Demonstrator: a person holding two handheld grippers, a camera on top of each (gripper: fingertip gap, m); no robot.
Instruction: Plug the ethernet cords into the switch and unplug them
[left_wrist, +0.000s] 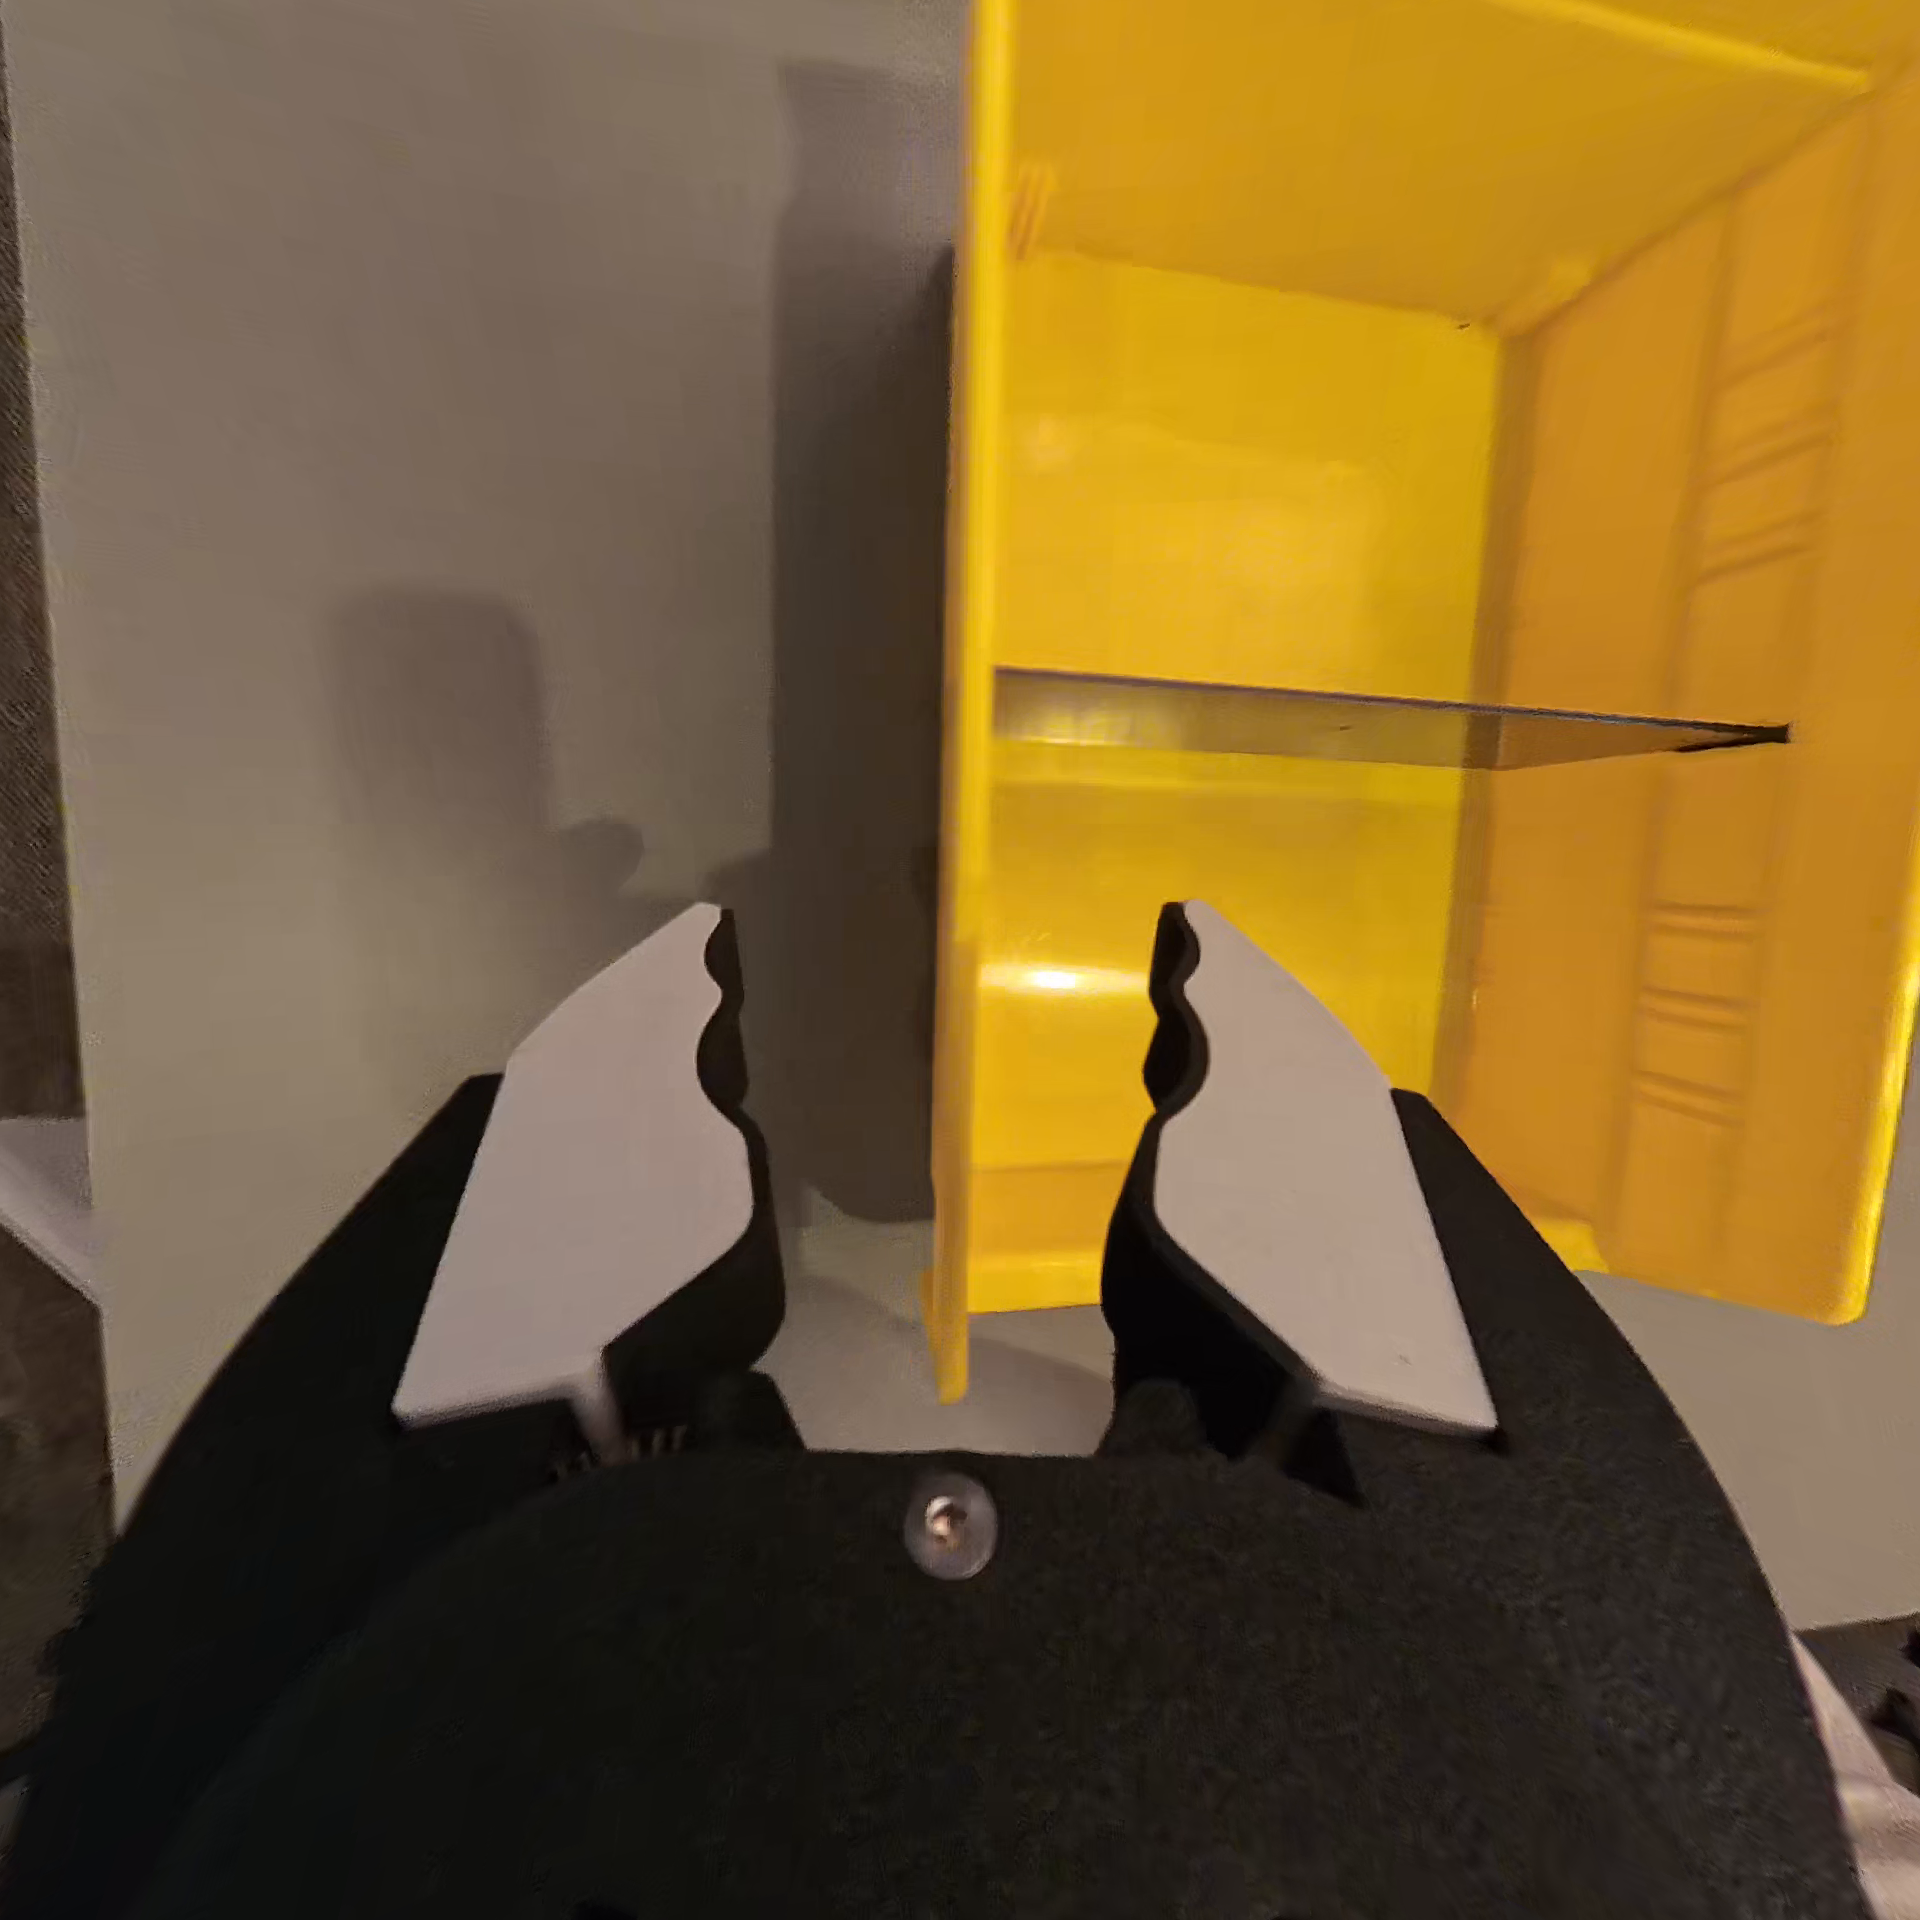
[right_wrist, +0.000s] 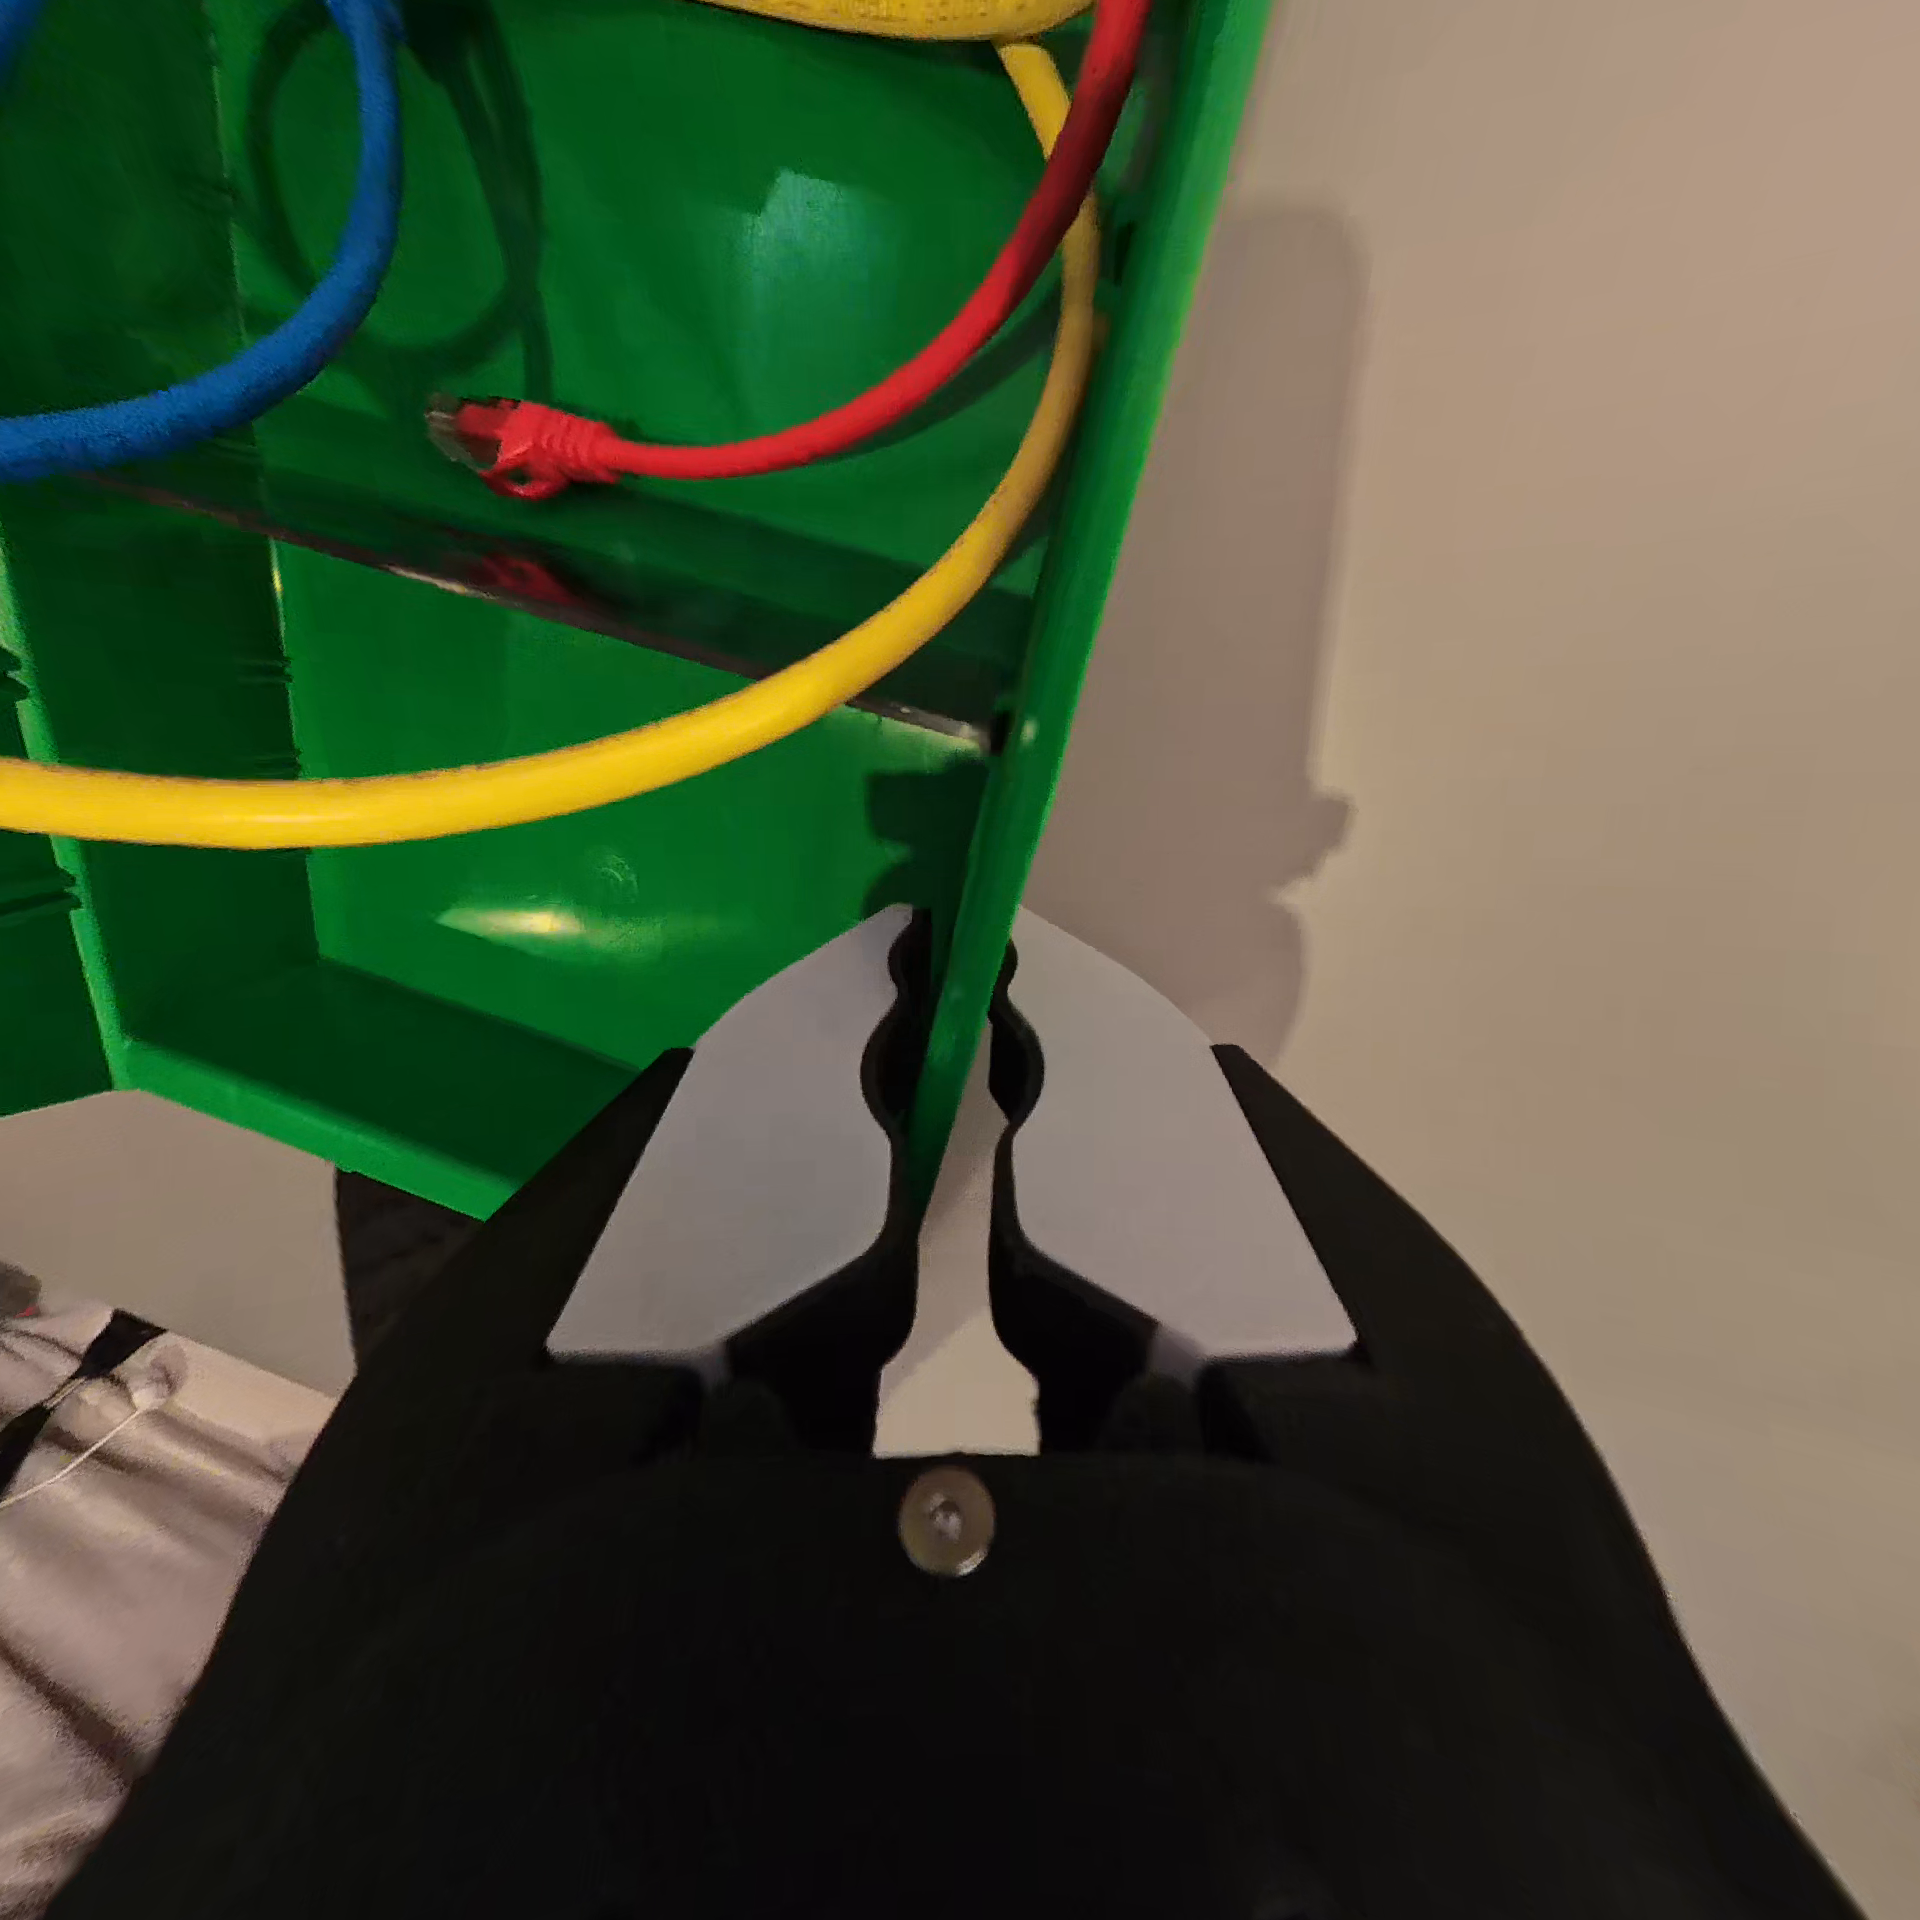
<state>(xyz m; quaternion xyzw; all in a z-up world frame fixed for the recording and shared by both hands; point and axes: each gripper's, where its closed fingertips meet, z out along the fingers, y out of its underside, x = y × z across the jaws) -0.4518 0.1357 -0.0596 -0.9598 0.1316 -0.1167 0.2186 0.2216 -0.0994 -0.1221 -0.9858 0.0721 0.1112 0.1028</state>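
Our right claw (right_wrist: 951, 997) is clamped on the side wall of the green bin (right_wrist: 1049, 727), pads pressed to both faces. Our left claw (left_wrist: 945, 977) stands wide apart around the yellow bin's wall (left_wrist: 961, 727), touching nothing. Red (right_wrist: 831, 436), yellow (right_wrist: 623, 769) and blue (right_wrist: 353, 260) cords lie loose in the green bin; no switch shows, so we judge plugging not begun. Bare wall (right_wrist: 1558, 520) beside both bins leaves room.

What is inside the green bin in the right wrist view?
Inside the green bin: a blue cord, a red cord with its plug free, and a yellow cord. Their other ends are out of frame.
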